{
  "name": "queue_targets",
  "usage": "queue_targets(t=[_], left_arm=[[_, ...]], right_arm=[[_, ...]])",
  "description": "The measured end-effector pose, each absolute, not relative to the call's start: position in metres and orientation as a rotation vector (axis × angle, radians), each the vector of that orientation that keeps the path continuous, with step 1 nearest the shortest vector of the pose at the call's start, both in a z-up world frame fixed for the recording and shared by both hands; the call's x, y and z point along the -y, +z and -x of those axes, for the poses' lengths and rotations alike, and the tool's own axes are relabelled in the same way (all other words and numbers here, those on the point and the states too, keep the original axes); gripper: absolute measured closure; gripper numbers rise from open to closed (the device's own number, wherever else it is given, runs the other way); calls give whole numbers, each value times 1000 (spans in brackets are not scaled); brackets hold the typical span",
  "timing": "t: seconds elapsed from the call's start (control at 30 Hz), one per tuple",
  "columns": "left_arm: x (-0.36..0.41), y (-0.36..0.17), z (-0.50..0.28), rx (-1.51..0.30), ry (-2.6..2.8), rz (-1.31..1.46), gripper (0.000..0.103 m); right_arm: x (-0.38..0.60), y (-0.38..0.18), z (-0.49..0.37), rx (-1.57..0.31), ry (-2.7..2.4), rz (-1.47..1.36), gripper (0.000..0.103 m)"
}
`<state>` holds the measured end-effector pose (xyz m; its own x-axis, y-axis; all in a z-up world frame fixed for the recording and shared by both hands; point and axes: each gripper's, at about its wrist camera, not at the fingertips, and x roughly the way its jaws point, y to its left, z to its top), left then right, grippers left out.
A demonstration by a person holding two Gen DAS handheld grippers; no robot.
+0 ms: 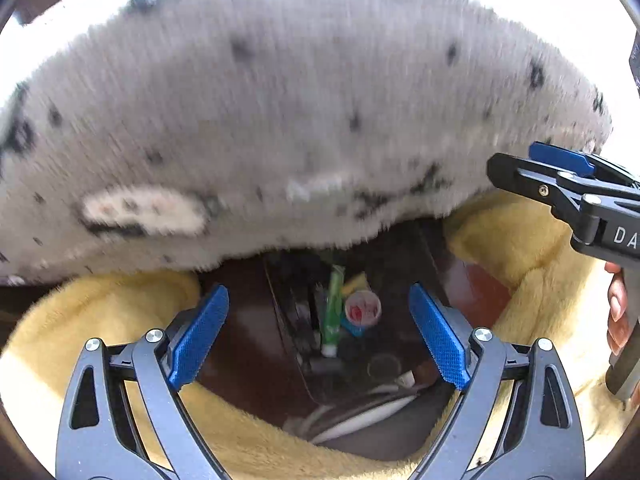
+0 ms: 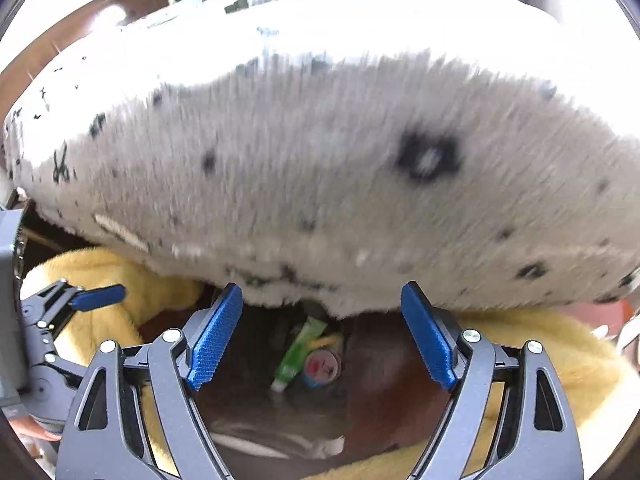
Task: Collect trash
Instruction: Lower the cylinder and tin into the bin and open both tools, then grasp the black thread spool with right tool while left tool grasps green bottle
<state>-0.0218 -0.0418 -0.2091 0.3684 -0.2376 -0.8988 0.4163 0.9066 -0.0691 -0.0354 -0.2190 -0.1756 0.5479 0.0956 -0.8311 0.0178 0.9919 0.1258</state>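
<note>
Down in a dark gap on a brown surface (image 1: pixel 248 344) lies a green tube (image 1: pixel 334 312) (image 2: pixel 298 350). A small round cup with a red-and-white top (image 1: pixel 362 308) (image 2: pixel 322 366) sits beside it. My left gripper (image 1: pixel 319 291) hangs above them, open, with nothing between its blue pads. My right gripper (image 2: pixel 321 287) is also open and empty over the same gap. It shows from the side at the right of the left wrist view (image 1: pixel 516 164), held by a hand (image 1: pixel 618 308). The left gripper (image 2: pixel 92 298) appears at the left edge of the right wrist view.
A large shaggy grey-white spotted plush throw (image 1: pixel 300 112) (image 2: pixel 320 184) fills the upper part of both views and overhangs the gap. Yellow fleece (image 1: pixel 100 320) (image 2: pixel 540 352) rings the gap on both sides and in front. White cables (image 1: pixel 360 416) lie on the near brown surface.
</note>
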Motion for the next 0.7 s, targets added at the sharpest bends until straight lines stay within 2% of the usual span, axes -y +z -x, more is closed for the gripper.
queue_targets(t=[0.37, 0.53, 0.7], left_arm=[[25, -107, -11, -828, -366, -145, 12], [23, -82, -36, -763, -343, -137, 11], [22, -75, -72, -768, -324, -143, 11]], right_arm=[[241, -76, 26, -683, -48, -45, 14], [243, -56, 6, -630, -77, -33, 13], [260, -57, -35, -652, -74, -84, 13]])
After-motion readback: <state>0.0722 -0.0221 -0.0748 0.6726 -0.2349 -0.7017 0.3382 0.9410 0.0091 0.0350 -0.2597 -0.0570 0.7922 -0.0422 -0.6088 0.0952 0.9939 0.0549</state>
